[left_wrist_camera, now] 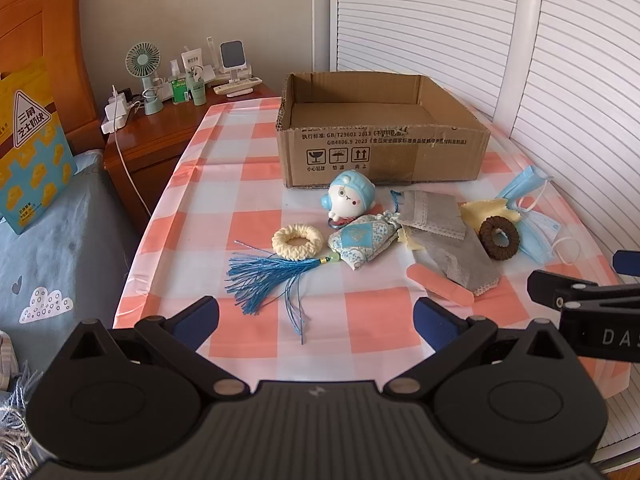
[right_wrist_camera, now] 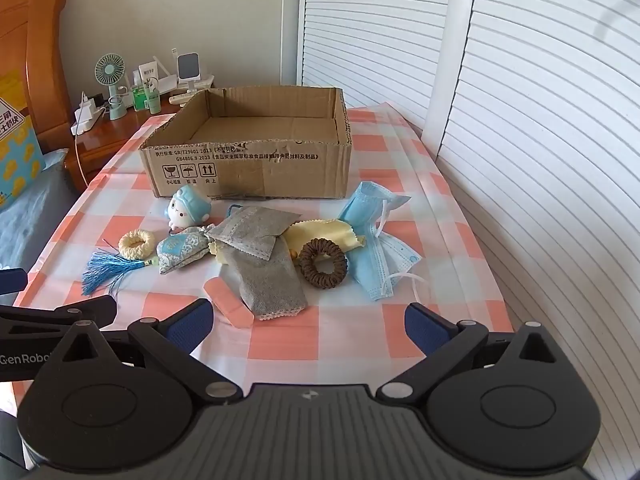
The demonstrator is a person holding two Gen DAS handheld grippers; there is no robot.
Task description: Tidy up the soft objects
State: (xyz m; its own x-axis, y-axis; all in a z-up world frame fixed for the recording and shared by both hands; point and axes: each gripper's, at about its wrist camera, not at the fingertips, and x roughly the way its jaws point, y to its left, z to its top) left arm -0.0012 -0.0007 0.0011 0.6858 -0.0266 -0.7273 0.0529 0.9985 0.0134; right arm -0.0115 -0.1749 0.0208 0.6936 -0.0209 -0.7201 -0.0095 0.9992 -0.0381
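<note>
An open cardboard box (left_wrist_camera: 384, 152) (right_wrist_camera: 248, 168) stands empty at the back of the checked table. In front of it lie a blue-capped plush toy (left_wrist_camera: 350, 198) (right_wrist_camera: 186, 210), a cream knitted ring (left_wrist_camera: 297, 241) (right_wrist_camera: 136, 243), a blue tassel (left_wrist_camera: 264, 276) (right_wrist_camera: 106, 270), a floral sachet (left_wrist_camera: 362, 242) (right_wrist_camera: 182, 250), grey cloth pouches (left_wrist_camera: 448, 236) (right_wrist_camera: 264, 264), a brown scrunchie (left_wrist_camera: 499, 238) (right_wrist_camera: 323, 263), a yellow cloth (right_wrist_camera: 324, 232), blue face masks (left_wrist_camera: 532, 216) (right_wrist_camera: 372, 240) and a pink plaster (left_wrist_camera: 440, 285) (right_wrist_camera: 228, 304). My left gripper (left_wrist_camera: 316, 320) and right gripper (right_wrist_camera: 308, 324) are open and empty, near the front edge.
A wooden nightstand (left_wrist_camera: 160, 132) at the back left holds a small fan (left_wrist_camera: 144, 68), bottles and chargers. A bed with a blue cover (left_wrist_camera: 52, 248) lies to the left. White louvred doors (right_wrist_camera: 520, 120) run close along the table's right side.
</note>
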